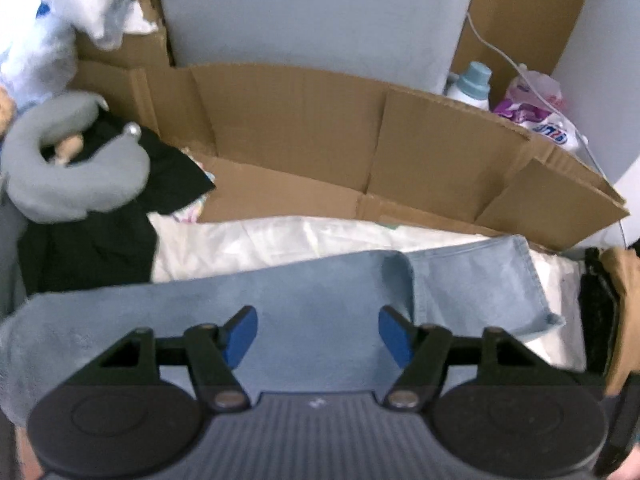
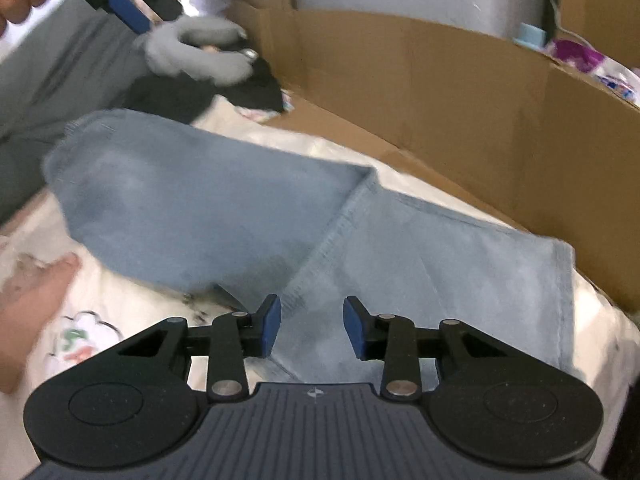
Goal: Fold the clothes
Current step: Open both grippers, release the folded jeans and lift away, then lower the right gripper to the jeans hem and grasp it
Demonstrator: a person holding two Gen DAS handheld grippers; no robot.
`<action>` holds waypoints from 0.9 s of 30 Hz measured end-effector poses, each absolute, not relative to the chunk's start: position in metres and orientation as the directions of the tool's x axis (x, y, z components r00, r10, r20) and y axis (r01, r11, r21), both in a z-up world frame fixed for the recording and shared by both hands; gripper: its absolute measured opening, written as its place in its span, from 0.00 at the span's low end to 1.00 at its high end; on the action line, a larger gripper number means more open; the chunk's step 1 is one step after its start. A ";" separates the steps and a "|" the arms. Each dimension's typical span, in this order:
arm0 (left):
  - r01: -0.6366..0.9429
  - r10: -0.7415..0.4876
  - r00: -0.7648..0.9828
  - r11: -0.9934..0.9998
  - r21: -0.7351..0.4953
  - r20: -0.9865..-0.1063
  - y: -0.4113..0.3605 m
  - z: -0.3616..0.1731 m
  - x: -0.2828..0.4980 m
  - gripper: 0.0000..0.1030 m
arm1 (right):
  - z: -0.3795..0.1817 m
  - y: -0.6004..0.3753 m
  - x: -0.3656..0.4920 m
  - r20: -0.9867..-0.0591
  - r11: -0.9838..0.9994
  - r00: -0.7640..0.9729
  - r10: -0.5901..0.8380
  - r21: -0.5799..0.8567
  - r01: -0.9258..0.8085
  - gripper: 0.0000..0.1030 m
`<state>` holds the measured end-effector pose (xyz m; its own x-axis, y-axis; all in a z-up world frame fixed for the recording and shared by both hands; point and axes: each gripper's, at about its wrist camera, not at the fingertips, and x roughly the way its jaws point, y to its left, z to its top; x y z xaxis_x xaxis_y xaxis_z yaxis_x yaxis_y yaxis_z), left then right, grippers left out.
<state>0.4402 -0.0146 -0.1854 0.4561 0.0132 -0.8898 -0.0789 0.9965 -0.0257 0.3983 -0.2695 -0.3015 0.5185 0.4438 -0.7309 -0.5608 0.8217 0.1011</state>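
Right wrist view: right gripper (image 2: 311,326) jaws apart, nothing pinched, over blue jeans (image 2: 208,208) spread on white sheet (image 2: 400,184). Left gripper (image 1: 318,336) likewise agape above them. Beyond: black garment (image 1: 84,248), grey neck pillow (image 1: 76,168), cardboard wall (image 1: 320,128).

Light blue garment (image 2: 224,200), brown cardboard (image 1: 320,128), grey pillow (image 1: 76,176), black cloth (image 1: 120,216)

A long brown cardboard wall (image 1: 304,120) stands at the back. A grey neck pillow (image 1: 76,172) lies on the left. A white bottle with a blue cap (image 1: 472,84) stands behind the cardboard.
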 end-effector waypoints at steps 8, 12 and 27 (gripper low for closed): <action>0.005 -0.105 0.463 0.993 -0.116 -0.880 -0.024 -0.228 0.441 0.68 | -0.334 -0.257 0.388 -0.745 0.831 0.508 0.432 0.109 -0.546 0.42; 0.013 -0.178 0.469 0.981 -0.195 -0.865 -0.023 -0.255 0.437 0.67 | -0.348 -0.245 0.381 -0.757 0.821 0.507 0.413 0.067 -0.568 0.45; 0.094 -0.327 0.413 0.944 -0.317 -0.850 -0.040 -0.332 0.406 0.62 | -0.379 -0.191 0.365 -0.782 0.793 0.551 0.291 -0.125 -0.596 0.61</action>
<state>0.4062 -0.0399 -0.3318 0.4130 -0.3273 -0.8499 0.0944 0.9436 -0.3175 0.3650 -0.1907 -0.3786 0.5507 0.2906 -0.7825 -0.5959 0.7933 -0.1248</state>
